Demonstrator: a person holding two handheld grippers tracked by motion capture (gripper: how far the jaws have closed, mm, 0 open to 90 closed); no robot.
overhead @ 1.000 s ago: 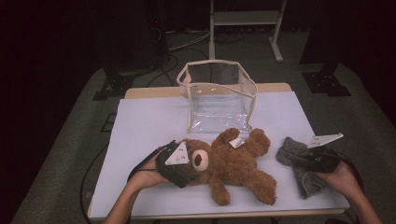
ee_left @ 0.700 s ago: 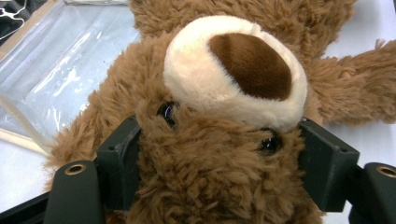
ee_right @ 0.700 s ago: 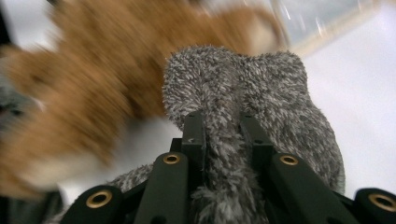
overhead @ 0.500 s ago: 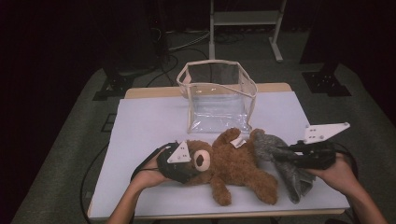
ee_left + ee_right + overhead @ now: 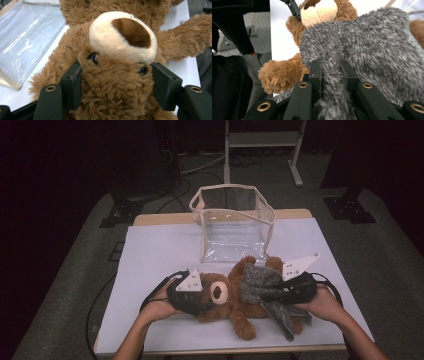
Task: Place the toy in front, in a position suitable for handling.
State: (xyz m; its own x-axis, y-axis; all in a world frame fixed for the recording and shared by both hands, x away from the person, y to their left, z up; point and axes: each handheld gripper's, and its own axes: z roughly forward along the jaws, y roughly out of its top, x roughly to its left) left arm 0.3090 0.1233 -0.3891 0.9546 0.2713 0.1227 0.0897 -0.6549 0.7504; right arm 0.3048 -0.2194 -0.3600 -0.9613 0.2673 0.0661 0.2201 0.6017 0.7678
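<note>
Brown teddy bear (image 5: 231, 297) supine; grey fuzzy cloth (image 5: 260, 281) draped across, apparently.

The high view is looking forward and down from above the person's side, far from both claws. The left gripper view is looking along its jaws, very near the teddy bear (image 5: 110, 62) between them. The right gripper view is looking across the grey cloth (image 5: 362, 50) toward this same bear, which all views are sharing.

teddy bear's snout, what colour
Cream snout with a dark brown nose; clearest in the left gripper view.
</note>
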